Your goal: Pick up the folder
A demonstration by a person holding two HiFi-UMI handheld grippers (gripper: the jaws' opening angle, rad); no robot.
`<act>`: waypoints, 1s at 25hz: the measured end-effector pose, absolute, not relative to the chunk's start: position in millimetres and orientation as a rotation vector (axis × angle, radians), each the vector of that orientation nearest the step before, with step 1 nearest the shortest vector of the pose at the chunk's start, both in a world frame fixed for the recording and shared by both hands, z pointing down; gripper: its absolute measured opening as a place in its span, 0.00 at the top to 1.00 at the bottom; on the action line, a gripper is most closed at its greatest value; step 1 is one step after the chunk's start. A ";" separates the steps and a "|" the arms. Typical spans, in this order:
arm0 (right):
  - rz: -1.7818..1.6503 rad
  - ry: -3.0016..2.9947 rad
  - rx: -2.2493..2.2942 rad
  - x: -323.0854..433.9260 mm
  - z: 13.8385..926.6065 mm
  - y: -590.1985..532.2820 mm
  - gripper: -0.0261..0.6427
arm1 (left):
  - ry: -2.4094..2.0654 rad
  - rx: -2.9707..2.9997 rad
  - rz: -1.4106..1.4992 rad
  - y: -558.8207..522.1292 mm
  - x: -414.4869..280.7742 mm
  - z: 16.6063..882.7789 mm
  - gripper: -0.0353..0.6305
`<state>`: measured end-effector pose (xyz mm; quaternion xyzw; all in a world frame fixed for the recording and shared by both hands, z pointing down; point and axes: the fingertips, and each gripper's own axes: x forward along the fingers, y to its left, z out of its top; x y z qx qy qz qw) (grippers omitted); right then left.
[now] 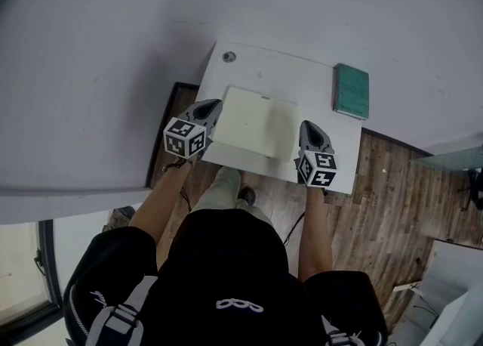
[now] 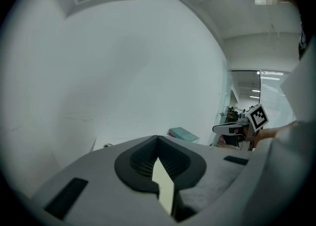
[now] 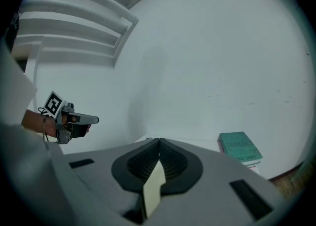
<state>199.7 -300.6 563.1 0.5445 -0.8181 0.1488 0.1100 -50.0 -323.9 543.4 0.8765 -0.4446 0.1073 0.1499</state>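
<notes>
A cream folder (image 1: 256, 122) lies flat over the near half of the white table (image 1: 264, 65), and I cannot tell whether it touches the top. My left gripper (image 1: 214, 105) is shut on the folder's left edge. That edge shows as a cream strip (image 2: 164, 185) between the closed jaws of the left gripper (image 2: 158, 139). My right gripper (image 1: 308, 125) is shut on the folder's right edge. The same kind of cream strip (image 3: 154, 185) sits between the closed jaws of the right gripper (image 3: 159, 142). Each gripper view shows the other gripper across the folder.
A green book (image 1: 352, 91) lies at the table's far right, also seen as the book (image 3: 240, 147) ahead of the right gripper. A small round object (image 1: 229, 57) sits at the far left corner. White walls stand behind and left; wooden floor (image 1: 392, 201) lies to the right.
</notes>
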 end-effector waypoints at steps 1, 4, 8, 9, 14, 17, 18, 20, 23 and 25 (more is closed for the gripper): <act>0.440 -2.400 1.597 199.8 565.5 -301.3 0.93 | -1.279 2.513 0.311 -325.0 -51.3 546.4 0.91; 0.448 -2.382 1.595 201.0 573.4 -302.8 0.93 | -1.286 2.494 0.313 -327.0 -56.4 556.6 0.91; 0.463 -2.348 1.593 203.7 586.2 -306.5 0.93 | -1.273 2.471 0.319 -331.0 -60.8 570.9 0.91; 0.466 -2.341 1.593 204.6 589.3 -307.5 0.92 | -1.264 2.466 0.322 -332.3 -60.5 574.6 0.91; 0.489 -2.310 1.584 204.0 605.4 -312.4 0.92 | -1.204 2.433 0.349 -339.9 -59.9 594.9 0.91; 0.525 -2.288 1.595 205.3 615.1 -314.9 0.91 | -1.167 2.417 0.341 -345.0 -55.7 604.0 0.87; 0.545 -2.286 1.586 204.5 619.3 -315.7 0.82 | -1.151 2.416 0.344 -347.0 -53.3 607.2 0.80; 0.585 -2.282 1.559 202.3 628.8 -317.3 0.63 | -1.118 2.411 0.361 -351.1 -49.0 614.7 0.69; 0.614 -2.263 1.546 202.4 641.1 -318.9 0.61 | -1.081 2.400 0.388 -356.6 -46.9 627.0 0.64; 0.641 -2.247 1.544 203.4 650.2 -321.1 0.60 | -1.061 2.385 0.410 -361.0 -48.5 638.4 0.60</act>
